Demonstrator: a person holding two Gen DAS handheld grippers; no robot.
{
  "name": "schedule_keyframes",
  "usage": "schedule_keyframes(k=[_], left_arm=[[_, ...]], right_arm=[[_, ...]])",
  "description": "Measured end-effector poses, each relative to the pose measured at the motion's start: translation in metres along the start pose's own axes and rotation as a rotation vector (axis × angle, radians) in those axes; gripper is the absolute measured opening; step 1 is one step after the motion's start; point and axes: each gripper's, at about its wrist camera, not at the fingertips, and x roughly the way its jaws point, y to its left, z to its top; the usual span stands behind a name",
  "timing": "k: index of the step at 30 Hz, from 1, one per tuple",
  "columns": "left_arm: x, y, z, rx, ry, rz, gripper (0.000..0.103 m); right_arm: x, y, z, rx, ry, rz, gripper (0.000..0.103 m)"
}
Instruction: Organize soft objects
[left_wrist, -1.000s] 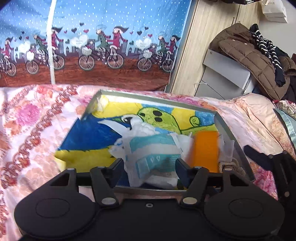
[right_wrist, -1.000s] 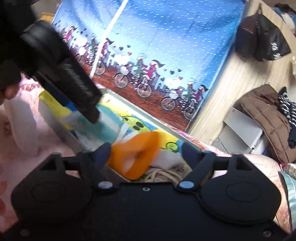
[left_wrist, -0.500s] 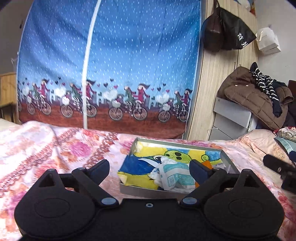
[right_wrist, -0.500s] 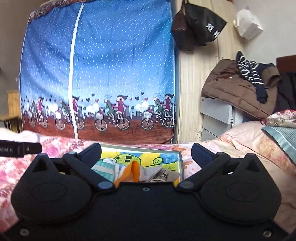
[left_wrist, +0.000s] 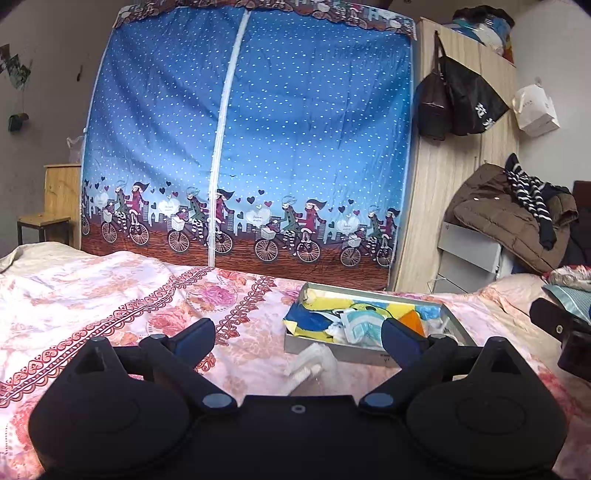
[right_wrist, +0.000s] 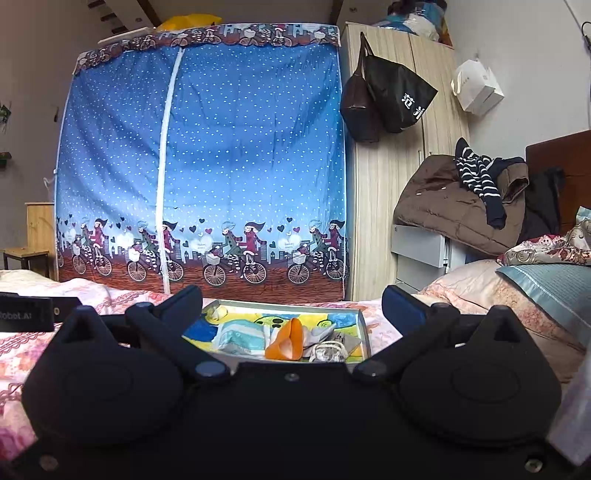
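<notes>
Now both tools stand well back from the tray (left_wrist: 364, 355), which a second ago filled the lower half of each view. The left gripper (left_wrist: 297, 338) has its jaws spread wide with nothing between them; they have just been opening, having earlier flanked the teal-and-white packet (left_wrist: 360, 326) at close range. That packet lies inside the tray, beside the orange soft piece (right_wrist: 286, 341). The right gripper (right_wrist: 291, 304) is likewise spread to its full width and empty; its jaws had just been opening too, and earlier bracketed the orange piece. A coil of pale cord (right_wrist: 328, 350) rests at the tray's near right corner. The tray sits on the floral bedspread (left_wrist: 110, 291). A white crumpled item (left_wrist: 312, 363) lies on the bedspread just outside the tray's near wall. The blue bicycle-print wardrobe cover (left_wrist: 258, 147), previously only partly in view, is seen whole.
</notes>
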Motion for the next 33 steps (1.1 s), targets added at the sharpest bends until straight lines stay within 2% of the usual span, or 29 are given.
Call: schedule_keyframes(k=[9, 14, 17, 25, 33], left_arm=[[-0.042, -0.004, -0.008, 0.068, -0.018, -0.003, 0.097], [-0.055, 0.002, -0.014, 0.076, 0.009, 0.016, 0.099], [-0.056, 0.008, -0.017, 0.068, 0.036, 0.019, 0.099], [-0.045, 0.018, -0.028, 0.058, 0.114, 0.051, 0.100], [-0.039, 0.019, -0.031, 0.053, 0.133, 0.069, 0.101]], right_arm=[[-0.009, -0.006, 0.004, 0.038, 0.027, -0.035, 0.103], [-0.014, -0.010, 0.003, 0.084, 0.073, -0.031, 0.103], [-0.012, -0.006, -0.001, 0.092, 0.114, -0.019, 0.103], [-0.001, 0.014, -0.009, -0.006, 0.179, 0.029, 0.103], [0.018, 0.022, -0.014, -0.013, 0.223, 0.027, 0.103]])
